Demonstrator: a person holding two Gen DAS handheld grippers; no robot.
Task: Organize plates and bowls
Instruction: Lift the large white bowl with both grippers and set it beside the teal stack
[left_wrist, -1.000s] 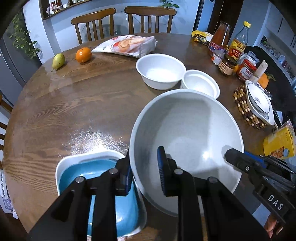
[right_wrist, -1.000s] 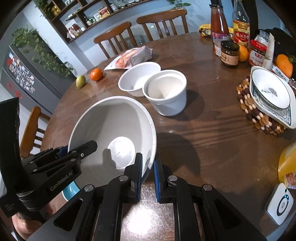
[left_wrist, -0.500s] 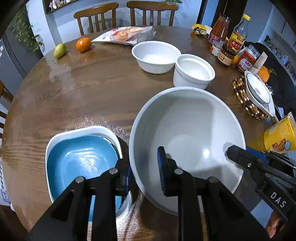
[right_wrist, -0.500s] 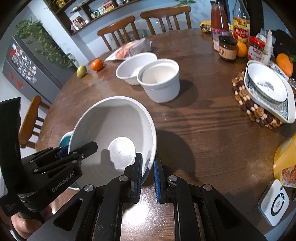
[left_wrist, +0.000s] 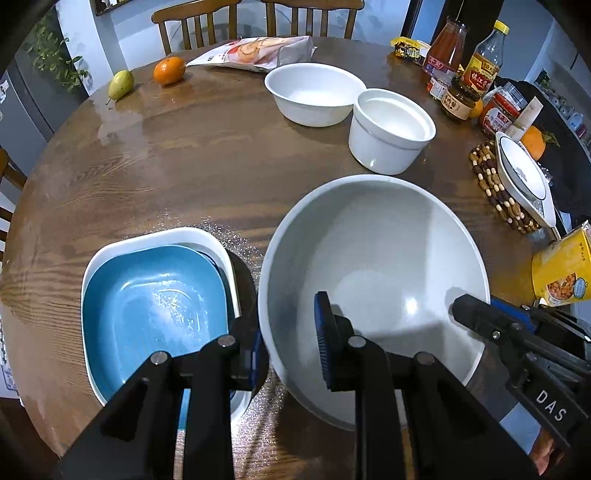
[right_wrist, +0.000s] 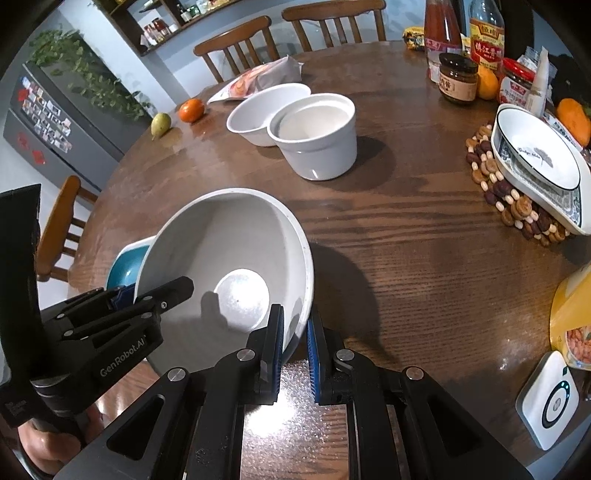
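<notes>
You've got both grippers clamped on one big grey bowl (left_wrist: 373, 266): left gripper (left_wrist: 288, 339) on its left rim, right gripper (right_wrist: 295, 332) on the right rim. The bowl hangs tilted beside the blue dish (left_wrist: 155, 302) nested in a white one (left_wrist: 218, 243). Two white bowls (left_wrist: 314, 92) sit farther back, plus a patterned dish (right_wrist: 535, 158), maybe two stacked.

Your left hand-held gripper (left_wrist: 291, 339) clamped the near rim of the large grey bowl (left_wrist: 373, 273), one pad inside, one outside. Just left of it sat the blue dish (left_wrist: 155, 306) nested in a white dish (left_wrist: 159, 236) on the bench (left_wrist: 184, 155).
</notes>
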